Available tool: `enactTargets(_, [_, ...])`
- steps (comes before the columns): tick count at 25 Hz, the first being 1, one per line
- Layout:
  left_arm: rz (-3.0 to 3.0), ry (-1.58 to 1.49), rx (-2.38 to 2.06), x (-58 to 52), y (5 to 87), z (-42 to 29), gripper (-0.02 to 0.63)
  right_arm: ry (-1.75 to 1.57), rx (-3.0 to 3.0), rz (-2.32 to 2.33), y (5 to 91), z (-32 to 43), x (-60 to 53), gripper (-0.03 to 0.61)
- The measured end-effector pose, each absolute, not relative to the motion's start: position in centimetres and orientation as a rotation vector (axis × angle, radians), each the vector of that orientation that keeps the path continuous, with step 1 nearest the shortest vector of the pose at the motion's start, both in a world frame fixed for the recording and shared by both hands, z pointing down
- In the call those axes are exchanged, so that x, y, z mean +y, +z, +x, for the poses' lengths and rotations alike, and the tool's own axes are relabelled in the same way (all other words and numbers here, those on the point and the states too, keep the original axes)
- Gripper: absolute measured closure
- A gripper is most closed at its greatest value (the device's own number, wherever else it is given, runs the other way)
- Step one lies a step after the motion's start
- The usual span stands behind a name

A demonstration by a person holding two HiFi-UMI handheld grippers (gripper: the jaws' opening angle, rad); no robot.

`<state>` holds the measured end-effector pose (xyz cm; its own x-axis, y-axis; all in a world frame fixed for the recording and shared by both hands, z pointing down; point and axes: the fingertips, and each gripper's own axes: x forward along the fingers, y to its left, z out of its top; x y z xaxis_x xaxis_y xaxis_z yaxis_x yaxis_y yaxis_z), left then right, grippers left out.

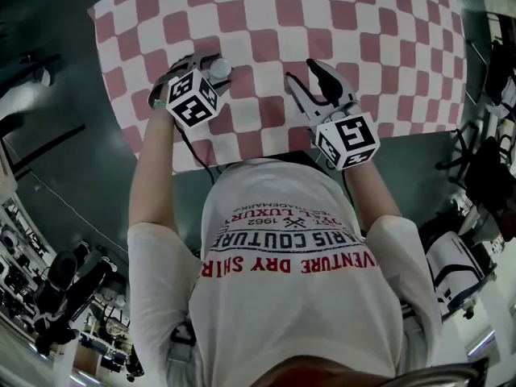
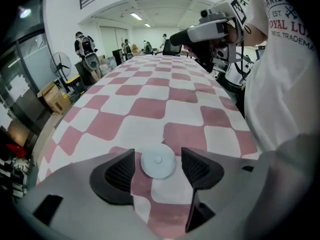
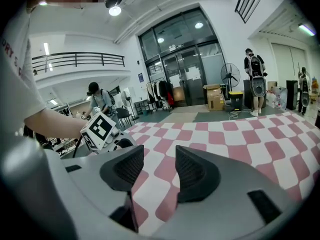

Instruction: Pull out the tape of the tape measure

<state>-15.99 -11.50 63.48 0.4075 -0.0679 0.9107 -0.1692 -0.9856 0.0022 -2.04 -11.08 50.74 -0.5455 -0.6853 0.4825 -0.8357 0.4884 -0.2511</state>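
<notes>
White tape measure (image 2: 158, 162), seemingly untouched, within wide-spread left gripper (image 2: 157, 154)

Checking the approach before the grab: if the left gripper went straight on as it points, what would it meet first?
Probably the round white tape measure on the checked cloth, in line with the left gripper's open jaws; depth is unclear.

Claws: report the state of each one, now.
Left claw: open, with the tape measure between its pads, not gripped.
Right claw: open and empty above the checked cloth.
</notes>
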Motion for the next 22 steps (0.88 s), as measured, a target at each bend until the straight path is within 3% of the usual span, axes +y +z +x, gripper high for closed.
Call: enactTargets(22, [2.485, 1.735, -0.021, -11.5, 64.6, -16.0, 0.380, 0.641, -2.432, 1.242, 50.2, -2.4, -11.4, 0.374])
